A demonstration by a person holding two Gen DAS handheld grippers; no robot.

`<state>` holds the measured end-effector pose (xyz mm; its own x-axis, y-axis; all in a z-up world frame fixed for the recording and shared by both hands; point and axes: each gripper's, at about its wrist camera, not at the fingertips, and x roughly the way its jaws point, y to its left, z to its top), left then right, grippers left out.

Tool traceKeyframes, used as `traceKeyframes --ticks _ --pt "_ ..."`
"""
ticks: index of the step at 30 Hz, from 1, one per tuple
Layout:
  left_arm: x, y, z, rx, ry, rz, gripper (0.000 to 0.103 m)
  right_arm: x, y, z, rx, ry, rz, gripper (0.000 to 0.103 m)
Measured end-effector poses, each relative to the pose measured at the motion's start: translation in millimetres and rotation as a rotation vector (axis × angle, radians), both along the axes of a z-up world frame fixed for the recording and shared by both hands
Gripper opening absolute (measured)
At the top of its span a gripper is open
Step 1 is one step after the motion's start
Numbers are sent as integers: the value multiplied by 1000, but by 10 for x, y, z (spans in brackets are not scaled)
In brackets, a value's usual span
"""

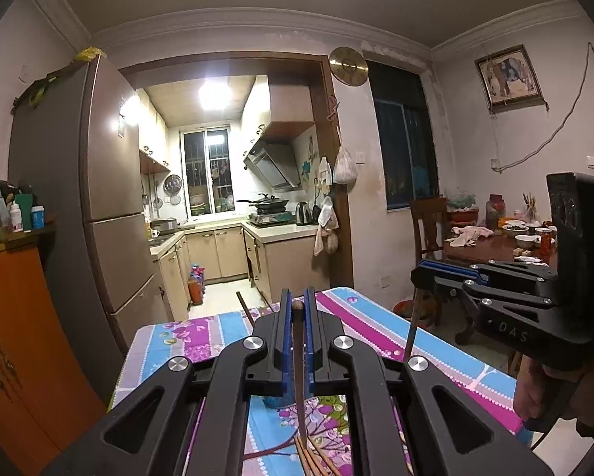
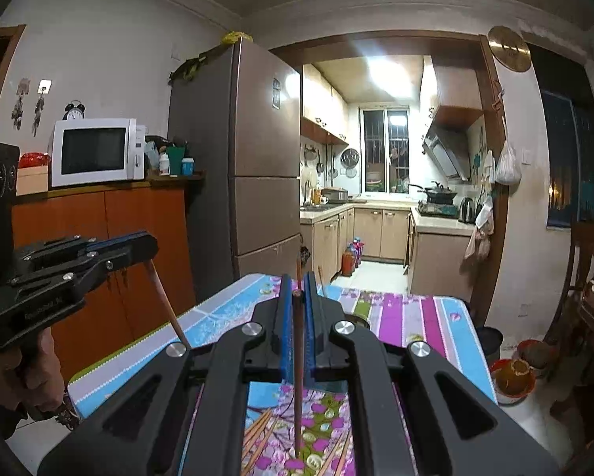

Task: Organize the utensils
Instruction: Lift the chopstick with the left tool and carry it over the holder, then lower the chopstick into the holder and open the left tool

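Observation:
In the left wrist view my left gripper [image 1: 297, 302] is shut on a dark brown chopstick [image 1: 299, 377] that hangs steeply down between its blue pads, above the flowered tablecloth [image 1: 376, 317]. My right gripper [image 1: 418, 275] is at the right, shut on a second chopstick [image 1: 410, 333] that hangs from its tips. In the right wrist view the right gripper [image 2: 297, 289] clamps its reddish chopstick [image 2: 297, 377], and the left gripper [image 2: 148, 245] holds its own chopstick [image 2: 170, 309] at the left. Several loose chopsticks [image 1: 309, 458] [image 2: 257, 428] lie on the cloth below both grippers.
Another stick [image 1: 244, 309] stands up near the table's far edge. An orange cabinet [image 2: 98, 238] with a microwave [image 2: 96, 150] and a tall fridge [image 2: 257, 158] stand to the left. A dining table [image 1: 495, 246] with bowls is at the right, the kitchen doorway behind.

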<state>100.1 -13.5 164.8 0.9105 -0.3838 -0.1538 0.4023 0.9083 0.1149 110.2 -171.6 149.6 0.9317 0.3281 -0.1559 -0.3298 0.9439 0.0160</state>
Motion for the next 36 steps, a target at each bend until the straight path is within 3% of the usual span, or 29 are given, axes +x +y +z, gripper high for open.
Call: traceKeyframes --ticks 13,20,36 --pt "600 -100 605 -31 19 37 7 628 -204 606 22 -12 -23 5" --pt "1004 -166 780 -29 20 70 7 1085 -270 839 14 1 -43 5" --pt "1767 -310 809 -29 60 83 7 1749 -317 772 35 58 -35 5"
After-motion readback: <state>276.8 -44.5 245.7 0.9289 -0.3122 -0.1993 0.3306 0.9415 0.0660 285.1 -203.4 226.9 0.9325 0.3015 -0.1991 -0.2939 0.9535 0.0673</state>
